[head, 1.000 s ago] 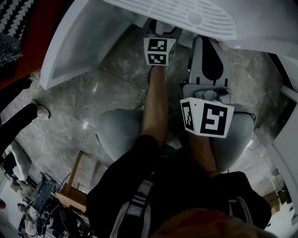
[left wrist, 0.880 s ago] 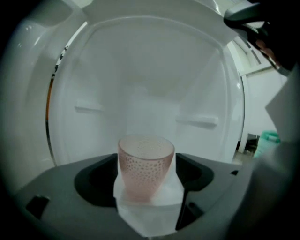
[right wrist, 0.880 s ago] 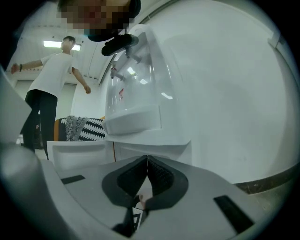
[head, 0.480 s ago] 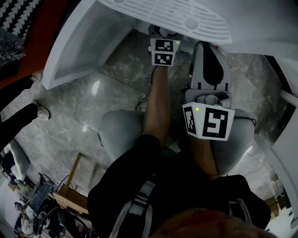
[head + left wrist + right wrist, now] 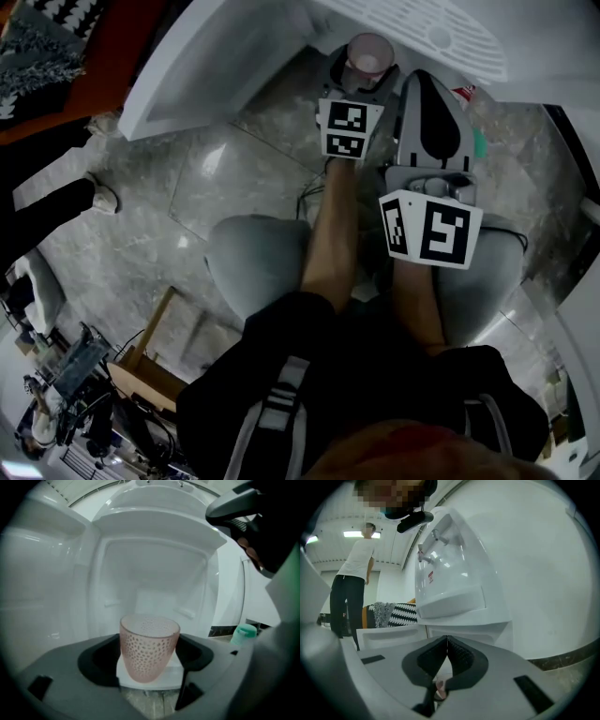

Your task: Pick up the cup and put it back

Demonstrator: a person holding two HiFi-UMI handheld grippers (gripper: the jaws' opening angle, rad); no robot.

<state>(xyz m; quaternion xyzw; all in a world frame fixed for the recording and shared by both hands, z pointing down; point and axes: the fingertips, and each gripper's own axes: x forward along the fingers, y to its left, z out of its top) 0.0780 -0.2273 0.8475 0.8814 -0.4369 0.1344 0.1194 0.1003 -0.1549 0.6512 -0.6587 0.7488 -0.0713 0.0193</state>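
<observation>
Your left gripper (image 5: 148, 657) is clenched on the cup (image 5: 149, 644). In the left gripper view its dark pads (image 5: 107, 660) press the cup's wall from both sides on the lower half, and the rim stands clear above the jaws. Your right gripper (image 5: 446, 651) is closed with its jaws meeting and grasps nothing; a small pinkish shape low behind them cannot be identified. Treat the cup as light and probably empty, since no liquid shows through its translucent pink, dot-patterned wall. Judge the wall to be thin and stiff, so firm pressure may crack or deform it. The surface looks smooth and the body tapers toward the base, so a loose hold could let the cup slide within the jaws. Keep the grip on opposite sides of the wall near mid-height, with the cup upright as it stands now. A white block (image 5: 151, 679) shows just beneath the base; whether it touches the cup cannot be told. The marble floor (image 5: 225, 178) is visible below it. In the head view the cup sits at the tip of the left gripper, just beside the right gripper, in front of a white water dispenser (image 5: 216, 56) and next to its drip grille (image 5: 412, 28). Beyond the cup, the left gripper view looks into the dispenser's white recess (image 5: 154, 573). A green cap (image 5: 243, 632) stands further off to the right.
</observation>
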